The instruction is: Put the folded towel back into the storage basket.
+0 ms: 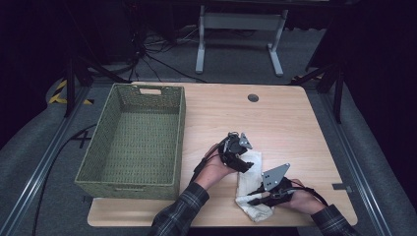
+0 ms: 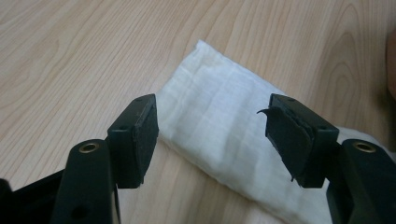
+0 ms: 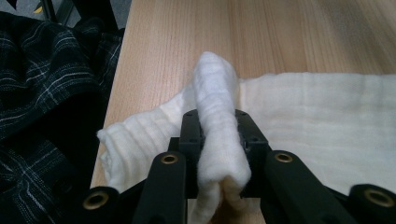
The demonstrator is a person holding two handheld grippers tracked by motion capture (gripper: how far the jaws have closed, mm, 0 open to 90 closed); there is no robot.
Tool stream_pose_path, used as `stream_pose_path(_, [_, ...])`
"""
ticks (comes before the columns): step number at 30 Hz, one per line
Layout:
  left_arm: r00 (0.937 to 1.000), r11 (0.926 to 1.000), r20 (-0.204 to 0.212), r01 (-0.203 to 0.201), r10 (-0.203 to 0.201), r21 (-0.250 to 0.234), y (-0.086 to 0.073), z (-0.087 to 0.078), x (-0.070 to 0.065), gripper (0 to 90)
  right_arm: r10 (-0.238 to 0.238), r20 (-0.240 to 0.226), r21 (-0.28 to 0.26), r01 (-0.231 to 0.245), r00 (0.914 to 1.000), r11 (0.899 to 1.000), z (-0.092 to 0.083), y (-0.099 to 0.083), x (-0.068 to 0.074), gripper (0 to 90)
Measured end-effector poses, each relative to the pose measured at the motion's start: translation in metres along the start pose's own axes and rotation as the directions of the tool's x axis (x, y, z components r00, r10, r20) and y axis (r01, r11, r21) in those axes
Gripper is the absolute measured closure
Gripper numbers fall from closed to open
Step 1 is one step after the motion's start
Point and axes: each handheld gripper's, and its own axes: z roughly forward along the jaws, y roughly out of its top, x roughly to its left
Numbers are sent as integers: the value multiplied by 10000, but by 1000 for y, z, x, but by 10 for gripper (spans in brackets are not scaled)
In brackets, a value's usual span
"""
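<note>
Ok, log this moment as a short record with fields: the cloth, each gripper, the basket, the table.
cloth: white folded woven cloth lying flat near the front edge of the table
right gripper: right gripper shut on a raised fold of the cloth
left gripper: left gripper open, jaws either side of the cloth's far end, pads not pressing
basket: green woven rectangular basket, left of the cloth, nothing inside
table: light wooden table
</note>
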Motion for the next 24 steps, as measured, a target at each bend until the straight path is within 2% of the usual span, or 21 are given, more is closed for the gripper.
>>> stream_pose_path(2, [9998,9998,19,-188,188,80,5,4,5,349,21,2,0,-21,10000,10000,0,0,0,766])
stream_pose_path(8, [9989,9992,348,-311,301,270,12,21,16,335,51,-38,-19,-51,10000,10000,0,0,0,766])
stream_pose_path(11, [9977,9980,470,-507,488,386,12,30,20,335,77,-42,-20,-77,10000,10000,0,0,-1,766])
stream_pose_path(12, [9978,9979,509,-444,420,461,11,32,20,335,86,-45,-22,-87,10000,10000,0,0,-1,766])
stream_pose_path(16, [9954,9953,760,-632,577,730,9,39,20,338,130,-70,-39,-130,9999,9999,0,0,-1,766])
stream_pose_path(17, [9943,9941,806,-756,693,774,9,40,20,354,133,-68,-36,-133,9999,9999,0,0,-1,766])
stream_pose_path(20, [9940,9941,876,-728,657,806,8,39,19,377,133,-69,-19,-133,9999,9999,0,-1,-1,766])
stream_pose_path(24, [9914,9935,1125,-768,671,843,8,38,19,469,159,-78,-19,-159,9998,9999,0,-1,-1,766])
